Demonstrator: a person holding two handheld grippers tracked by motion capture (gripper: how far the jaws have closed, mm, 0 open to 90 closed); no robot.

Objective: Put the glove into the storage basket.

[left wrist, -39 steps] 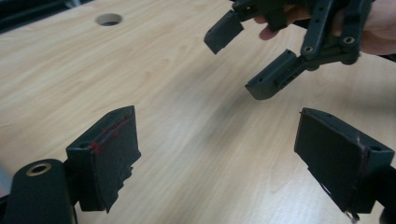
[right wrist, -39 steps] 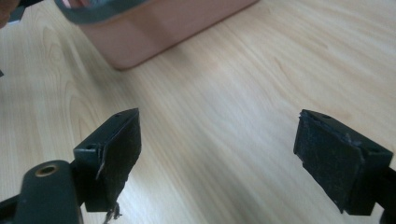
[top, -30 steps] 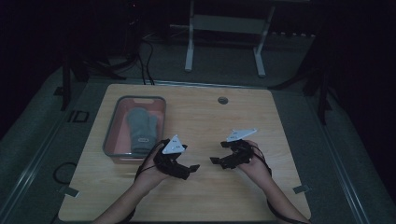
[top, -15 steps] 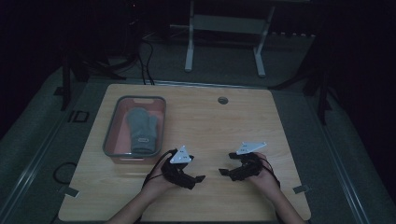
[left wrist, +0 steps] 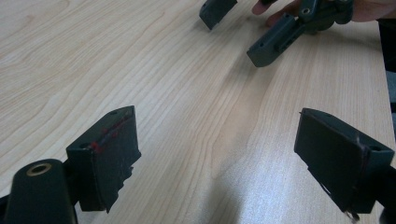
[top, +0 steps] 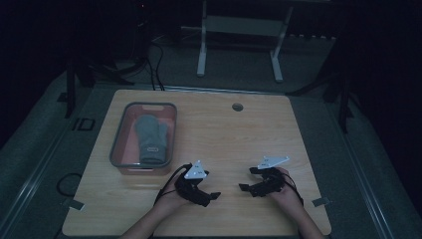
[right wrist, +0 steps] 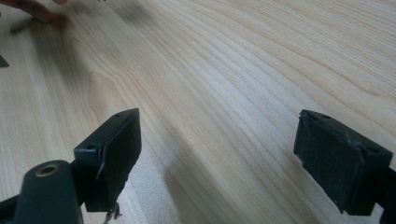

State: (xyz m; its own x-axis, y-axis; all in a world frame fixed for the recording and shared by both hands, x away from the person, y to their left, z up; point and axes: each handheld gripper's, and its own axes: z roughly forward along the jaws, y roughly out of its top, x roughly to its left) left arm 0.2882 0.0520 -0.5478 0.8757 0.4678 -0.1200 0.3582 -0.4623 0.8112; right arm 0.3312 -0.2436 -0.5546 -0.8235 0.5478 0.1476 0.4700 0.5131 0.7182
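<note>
Meanwhile, both the left gripper (top: 213, 195) and right gripper (top: 245, 179) hovered spread and empty over bare wooden table (top: 234, 134) near its front edge; a grey mitten (top: 151, 139) lay in the tray (top: 117, 144) behind, label unreadable.

The wooden surface (top: 239, 134) has lots of bare room in the middle and on the right side. The one big thing in the way is the bin (top: 118, 144) with the grey mitten (top: 151, 137) in it, by the left edge. A small round hole (top: 237, 106) sits near the far edge. The left gripper (top: 208, 197) and the right gripper (top: 247, 180) are low at the near edge, facing each other, with a bare gap between them. Each has wide jaws with bare wood between.
</note>
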